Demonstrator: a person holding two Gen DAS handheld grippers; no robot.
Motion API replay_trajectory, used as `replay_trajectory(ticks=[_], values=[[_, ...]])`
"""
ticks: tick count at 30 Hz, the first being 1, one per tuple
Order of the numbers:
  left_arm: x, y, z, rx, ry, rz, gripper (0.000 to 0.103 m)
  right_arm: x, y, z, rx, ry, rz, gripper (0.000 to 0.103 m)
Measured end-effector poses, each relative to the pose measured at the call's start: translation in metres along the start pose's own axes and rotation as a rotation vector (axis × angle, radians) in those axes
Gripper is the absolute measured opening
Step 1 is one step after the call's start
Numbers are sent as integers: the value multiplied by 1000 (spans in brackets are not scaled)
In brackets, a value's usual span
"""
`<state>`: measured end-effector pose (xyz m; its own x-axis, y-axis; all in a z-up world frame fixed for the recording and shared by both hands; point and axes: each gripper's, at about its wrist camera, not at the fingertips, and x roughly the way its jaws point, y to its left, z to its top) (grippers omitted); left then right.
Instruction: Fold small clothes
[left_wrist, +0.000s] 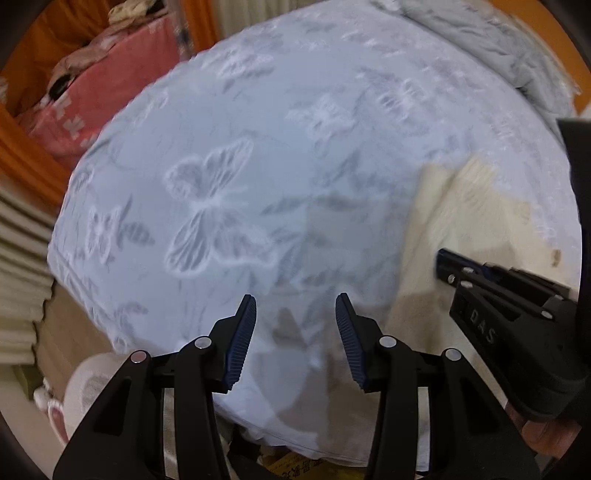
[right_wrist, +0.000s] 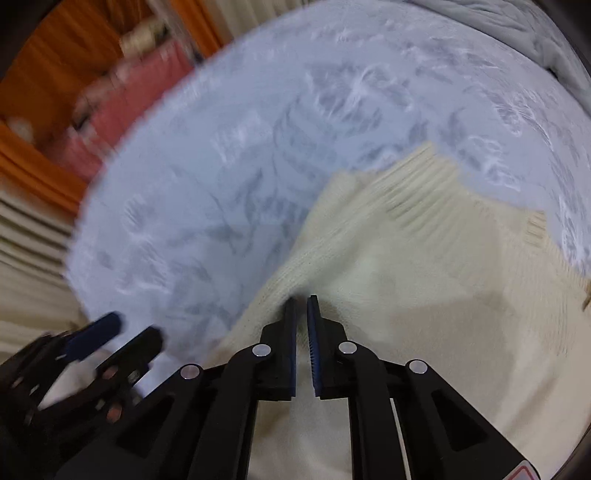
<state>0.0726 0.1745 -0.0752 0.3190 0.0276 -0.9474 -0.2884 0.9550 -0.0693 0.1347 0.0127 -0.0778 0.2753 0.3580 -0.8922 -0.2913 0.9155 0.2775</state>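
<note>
Cream ribbed-knit garment (right_wrist: 399, 266) lies spread on a bed under a pale blue bedspread with an embossed butterfly pattern (left_wrist: 236, 177); ribbed hem points away from the cameras. Right gripper (right_wrist: 302, 301): fingers nearly together, pinching the left edge of the knit, fabric bunched up at the tips. Left gripper (left_wrist: 295, 301): fingers spread apart, nothing between them, hovering over bare bedspread just left of the garment. In the left wrist view the right gripper's blue-padded tip rests on the cream knit (left_wrist: 436, 236) at the frame's right side. Rumpled grey blanket (left_wrist: 491, 40) sits at the far end of the bed. Pink patterned cloth (left_wrist: 107, 96) lies beyond the bed's left edge, against an orange curtain (left_wrist: 22, 158). Both views are motion-blurred.
</note>
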Motion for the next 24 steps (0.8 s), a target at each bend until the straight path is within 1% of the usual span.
replay_trajectory(ticks=[1,2,3,4,5,7,8,9,10,11,12,13,14,15,16,18,19,20,22,23,24], values=[[-7,-6,2,11,-17,-27,44,-20,-27,-8,69,-47,-10,10],[-16,-17,5,35,-38,-65,45,-34,-48,-15,123,-74,-18,10],[-21,-29,5,58,-52,-92,46,-53,-82,-30,205,-108,-46,10],[-24,-42,6,86,-61,-114,51,-70,-116,-46,275,-129,-93,10],[-25,-58,9,121,-68,-132,55,-80,-142,-60,318,-134,-146,10],[-13,-88,9,181,-53,-139,56,-99,-200,-90,403,-124,-303,10],[-2,-97,9,202,-35,-132,56,-107,-236,-112,466,-102,-391,10],[7,-105,7,214,-19,-114,56,-111,-262,-129,520,-82,-452,10],[18,-111,6,223,0,-89,56,-112,-296,-153,588,-51,-508,0],[30,-114,2,227,20,-61,56,-114,-312,-168,618,-79,-417,0],[38,-116,0,234,28,-36,56,-120,-322,-177,657,-118,-337,0],[41,-120,-4,244,23,-19,59,-127,-325,-181,702,-132,-296,0],[42,-122,-7,255,4,-5,61,-131,-322,-180,701,-132,-307,0],[41,-124,-8,266,0,11,61,-137,-314,-176,683,-140,-335,0],[39,-123,-8,266,5,16,61,-144,-307,-175,662,-159,-356,3],[34,-121,-7,251,24,17,60,-157,-294,-174,630,-204,-350,4],[28,-119,-7,239,26,6,60,-157,-294,-174,630,-202,-350,4],[23,-117,-7,230,22,-3,60,-153,-296,-179,637,-179,-361,5],[21,-114,-12,231,22,10,60,-133,-310,-193,650,-95,-385,4],[26,-112,-16,239,34,28,60,-131,-313,-200,644,-99,-386,3],[30,-112,-21,242,44,41,60,-139,-310,-203,643,-115,-390,3]])
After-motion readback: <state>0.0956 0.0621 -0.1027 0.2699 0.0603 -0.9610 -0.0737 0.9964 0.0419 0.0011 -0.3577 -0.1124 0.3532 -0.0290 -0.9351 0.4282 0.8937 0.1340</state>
